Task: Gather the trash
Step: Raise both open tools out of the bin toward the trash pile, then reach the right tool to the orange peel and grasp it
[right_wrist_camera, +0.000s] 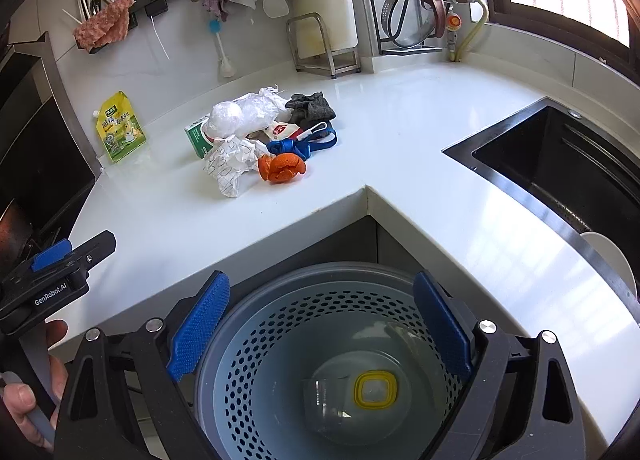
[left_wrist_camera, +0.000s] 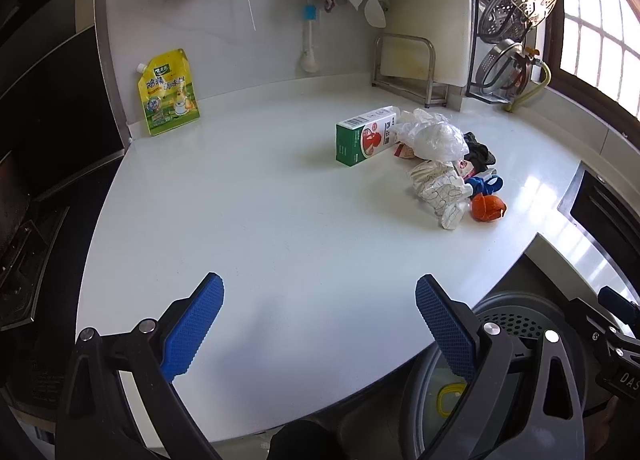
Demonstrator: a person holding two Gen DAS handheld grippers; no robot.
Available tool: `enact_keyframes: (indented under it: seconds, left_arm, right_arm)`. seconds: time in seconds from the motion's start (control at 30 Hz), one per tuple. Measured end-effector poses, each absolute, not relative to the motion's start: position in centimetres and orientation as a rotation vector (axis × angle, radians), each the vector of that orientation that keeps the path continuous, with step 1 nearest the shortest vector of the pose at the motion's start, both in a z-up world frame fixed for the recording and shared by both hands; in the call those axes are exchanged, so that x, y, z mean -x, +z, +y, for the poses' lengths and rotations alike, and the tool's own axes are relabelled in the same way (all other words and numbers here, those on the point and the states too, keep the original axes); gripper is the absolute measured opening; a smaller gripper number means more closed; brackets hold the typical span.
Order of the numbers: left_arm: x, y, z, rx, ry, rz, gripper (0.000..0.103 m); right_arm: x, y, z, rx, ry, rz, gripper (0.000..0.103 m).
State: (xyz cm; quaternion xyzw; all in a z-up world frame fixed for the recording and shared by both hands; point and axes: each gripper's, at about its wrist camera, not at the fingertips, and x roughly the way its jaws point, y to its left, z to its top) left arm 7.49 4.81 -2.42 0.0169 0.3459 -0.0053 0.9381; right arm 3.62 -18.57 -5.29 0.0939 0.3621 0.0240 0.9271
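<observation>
A heap of trash lies on the white counter [left_wrist_camera: 260, 227]: a green and white carton [left_wrist_camera: 362, 137], a clear plastic bag [left_wrist_camera: 434, 137], crumpled printed paper [left_wrist_camera: 438, 189], an orange peel [left_wrist_camera: 486, 207], a blue strap [left_wrist_camera: 486, 183] and a dark cloth [left_wrist_camera: 480, 151]. In the right wrist view the same peel [right_wrist_camera: 282, 167], paper [right_wrist_camera: 230, 163] and bag [right_wrist_camera: 244, 113] lie beyond the counter edge. My left gripper [left_wrist_camera: 320, 306] hovers open over the near counter, well short of the heap. My right gripper [right_wrist_camera: 322, 308] hangs open above the grey perforated bin [right_wrist_camera: 256, 340], which holds a clear cup with a yellow-rimmed lid [right_wrist_camera: 374, 386].
A yellow seasoning pouch [left_wrist_camera: 168, 93] stands against the back wall at left. A black sink [right_wrist_camera: 560, 167] is sunk in the counter at right. A chopping-board rack [left_wrist_camera: 406, 67] and pot-lid stand [left_wrist_camera: 512, 27] fill the back corner. A stove area [left_wrist_camera: 36, 179] borders the left.
</observation>
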Motion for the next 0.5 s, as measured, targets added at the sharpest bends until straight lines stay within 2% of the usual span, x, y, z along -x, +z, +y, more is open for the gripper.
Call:
enact_keyframes:
  seconds: [0.5]
  left_arm:
    - [-9.6,-2.3,4.4,-0.025,0.006,0.686,0.095]
  right_arm:
    - [-6.2,-5.0,-18.5,-0.181,0.041,0.705,0.089]
